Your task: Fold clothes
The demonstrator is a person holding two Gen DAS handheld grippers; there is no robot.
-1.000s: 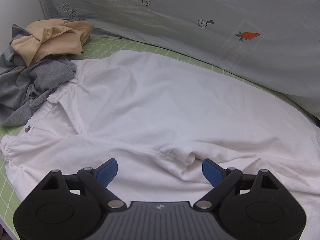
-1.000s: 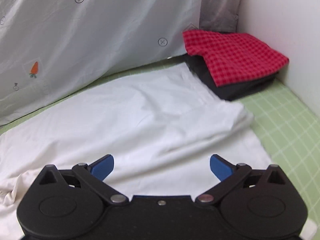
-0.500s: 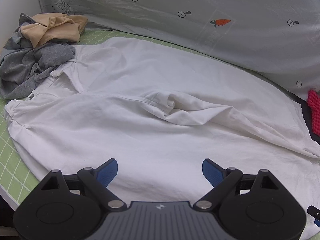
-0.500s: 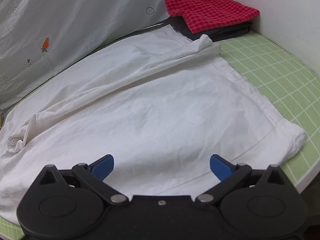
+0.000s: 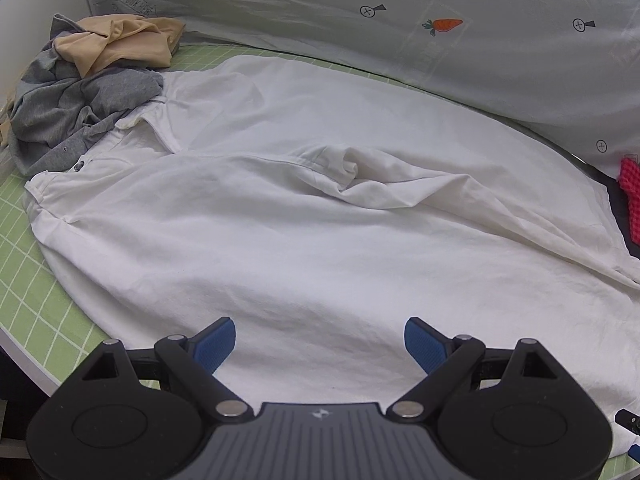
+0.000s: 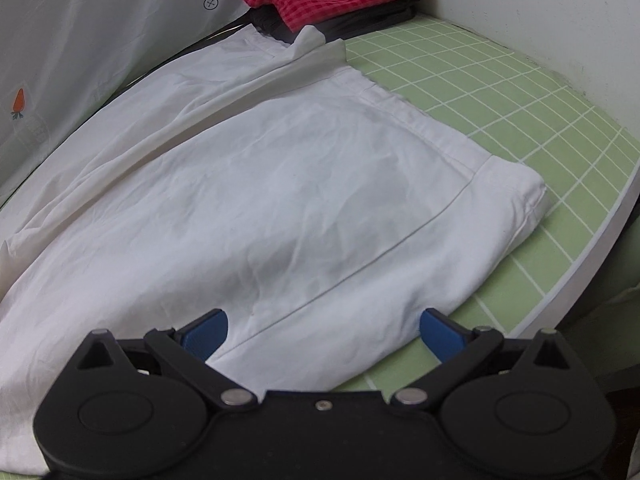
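Green grid mat (image 6: 500,92): white trousers (image 5: 320,216) spread flat, legs side by side, crotch rumpled. Left gripper (image 5: 320,344) and right gripper (image 6: 322,334) hover, jaws apart, empty. Judgement: any fold goes cleaner once that bunching is smoothed and hems aligned.

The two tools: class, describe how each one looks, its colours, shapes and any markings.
Left tool: black linkage arms with silver pivot pins, round black housings, blue ribbed pads, and a grey ridged centre plate with a small white logo. Right tool: the same black arms and blue pads, but a plain black centre with one screw.
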